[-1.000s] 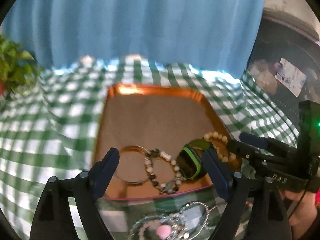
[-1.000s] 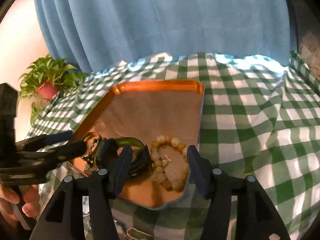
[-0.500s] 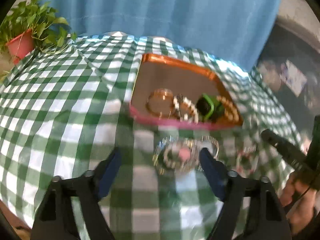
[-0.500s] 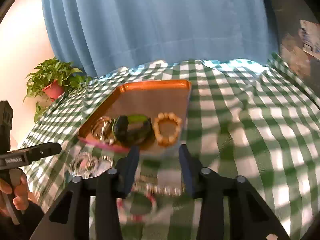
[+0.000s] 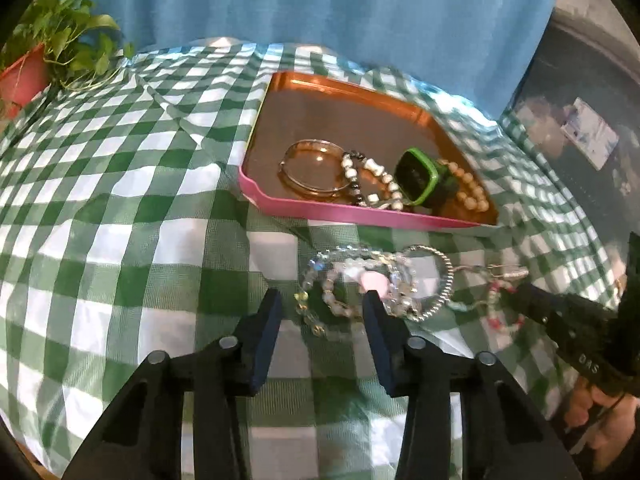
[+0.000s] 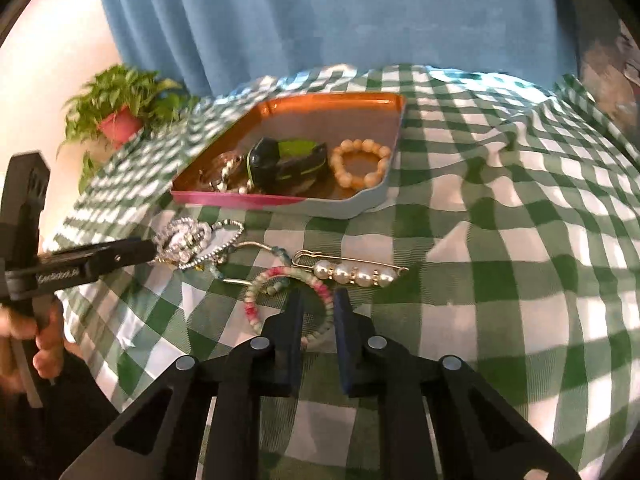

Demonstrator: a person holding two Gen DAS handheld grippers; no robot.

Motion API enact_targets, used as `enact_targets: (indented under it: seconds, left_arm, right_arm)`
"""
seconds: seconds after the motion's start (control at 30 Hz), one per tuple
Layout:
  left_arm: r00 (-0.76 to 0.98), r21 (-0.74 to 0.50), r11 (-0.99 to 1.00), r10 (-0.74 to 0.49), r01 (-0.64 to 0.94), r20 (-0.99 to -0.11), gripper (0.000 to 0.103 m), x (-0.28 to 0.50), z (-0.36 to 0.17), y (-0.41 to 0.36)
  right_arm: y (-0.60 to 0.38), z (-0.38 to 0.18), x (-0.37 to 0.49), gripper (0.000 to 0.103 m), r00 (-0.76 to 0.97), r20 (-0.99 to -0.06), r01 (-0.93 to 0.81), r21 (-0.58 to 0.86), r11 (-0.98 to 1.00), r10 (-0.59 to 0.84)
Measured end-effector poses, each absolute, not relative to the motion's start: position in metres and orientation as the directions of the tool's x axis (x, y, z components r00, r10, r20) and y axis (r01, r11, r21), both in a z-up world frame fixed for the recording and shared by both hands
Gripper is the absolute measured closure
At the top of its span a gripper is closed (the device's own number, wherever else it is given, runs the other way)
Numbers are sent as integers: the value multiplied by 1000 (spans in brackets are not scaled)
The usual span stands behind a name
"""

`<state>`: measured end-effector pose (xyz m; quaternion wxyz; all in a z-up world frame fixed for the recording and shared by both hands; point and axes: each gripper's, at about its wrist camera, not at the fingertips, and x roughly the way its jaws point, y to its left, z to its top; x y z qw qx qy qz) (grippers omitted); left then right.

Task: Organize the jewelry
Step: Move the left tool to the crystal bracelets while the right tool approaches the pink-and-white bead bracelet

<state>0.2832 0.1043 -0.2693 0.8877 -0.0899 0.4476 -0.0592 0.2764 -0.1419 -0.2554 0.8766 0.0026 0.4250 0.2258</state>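
An orange tray [image 5: 352, 96] [image 6: 332, 110] holds a gold bangle [image 5: 310, 170], a black-and-white bead bracelet [image 5: 370, 178], a green watch [image 5: 420, 182] [image 6: 288, 160] and a tan bead bracelet [image 5: 470, 190] [image 6: 360, 162]. On the cloth in front lies a tangle of clear bead and silver bracelets [image 5: 372, 284] [image 6: 188, 240]. My left gripper [image 5: 322, 300] is open, straddling the tangle's near edge. A pink-green bead bracelet [image 6: 280, 300] and a pearl pin [image 6: 352, 272] lie further right. My right gripper [image 6: 318, 304] is narrowly open around the pink-green bracelet's near arc.
A green-and-white checked cloth [image 5: 120, 220] covers the table. A potted plant [image 5: 48, 52] [image 6: 120, 112] stands at the far left. A blue curtain [image 6: 320, 12] hangs behind. The left gripper also shows in the right wrist view [image 6: 140, 252].
Both grippers pulled back from over the tray and lowered to the loose jewelry on the cloth. The jaws of both have narrowed, the right more.
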Motion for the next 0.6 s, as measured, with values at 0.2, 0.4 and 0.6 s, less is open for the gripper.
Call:
enact_targets:
  seconds: [0.2, 0.4, 0.6]
  left_arm:
    - [592, -201, 980, -160, -4, -790, 91, 288, -271, 111]
    - [642, -408, 913, -306, -11, -703, 103, 261, -248, 132]
    - [590, -398, 917, -315, -12, -744, 103, 247, -257, 134]
  right_arm:
    - [-135, -253, 281, 97, 533, -767, -405, 138, 904, 357]
    - [-135, -232, 267, 98, 473, -682, -437, 367, 821, 557]
    - [-116, -230, 242, 98, 491, -715, -461, 272, 845, 498]
